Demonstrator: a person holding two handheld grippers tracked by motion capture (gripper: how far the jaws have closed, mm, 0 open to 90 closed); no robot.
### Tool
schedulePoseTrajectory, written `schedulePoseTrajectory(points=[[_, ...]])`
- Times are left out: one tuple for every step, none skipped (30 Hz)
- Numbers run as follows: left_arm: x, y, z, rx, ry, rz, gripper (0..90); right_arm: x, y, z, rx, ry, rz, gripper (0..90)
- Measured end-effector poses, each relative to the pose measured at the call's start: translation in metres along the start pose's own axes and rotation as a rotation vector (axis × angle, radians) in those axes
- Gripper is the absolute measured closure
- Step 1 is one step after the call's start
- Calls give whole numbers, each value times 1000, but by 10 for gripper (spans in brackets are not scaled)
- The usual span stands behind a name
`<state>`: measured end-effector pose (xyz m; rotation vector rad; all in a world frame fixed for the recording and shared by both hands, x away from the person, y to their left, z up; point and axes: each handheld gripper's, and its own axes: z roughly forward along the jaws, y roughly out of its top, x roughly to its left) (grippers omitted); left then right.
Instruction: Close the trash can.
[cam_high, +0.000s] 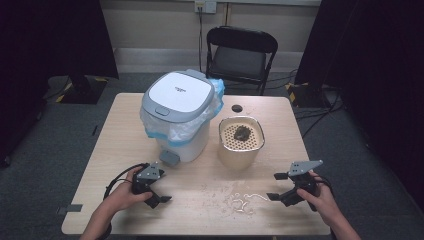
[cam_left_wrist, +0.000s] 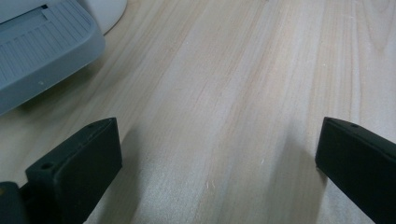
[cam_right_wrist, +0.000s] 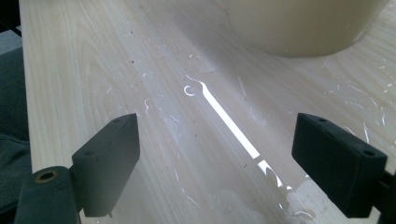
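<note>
On the bench (cam_high: 125, 145) a lidded bin (cam_high: 180, 115) with a plastic liner stands left of a beige basket (cam_high: 241, 142) holding a dark lump (cam_high: 242, 133). Wet streaks (cam_high: 243, 201) lie between the grippers. Left gripper (cam_high: 155, 195) and right gripper (cam_high: 277, 186) hover with fingers spread wide, empty.

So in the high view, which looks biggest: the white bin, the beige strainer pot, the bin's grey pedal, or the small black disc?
1. White bin
2. Beige strainer pot
3. Grey pedal
4. Black disc, though it lies farther from the camera, so its rank against the pedal is unsure.
</note>
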<state>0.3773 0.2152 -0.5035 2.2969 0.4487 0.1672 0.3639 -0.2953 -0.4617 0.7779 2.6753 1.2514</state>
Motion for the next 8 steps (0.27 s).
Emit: schedulePoseTrajectory(points=[[0,0,0,0,0,0,0,0,-2,0,-2,1,0,149],[0,0,0,0,0,0,0,0,-3,0,0,0,5,149],[0,0,0,0,0,0,0,-1,-5,0,7,-8,3,149],[0,0,0,0,0,0,0,-1,-6,0,12,-10,0,149],[0,0,0,0,0,0,0,0,-7,-1,21,-16,-3,149],[0,0,0,0,0,0,0,0,-8,-1,28,-23,-9,149],[0,0,0,0,0,0,0,0,-8,-2,34,-29,-14,150],[0,0,0,0,0,0,0,0,-9,-2,38,-32,-19,150]])
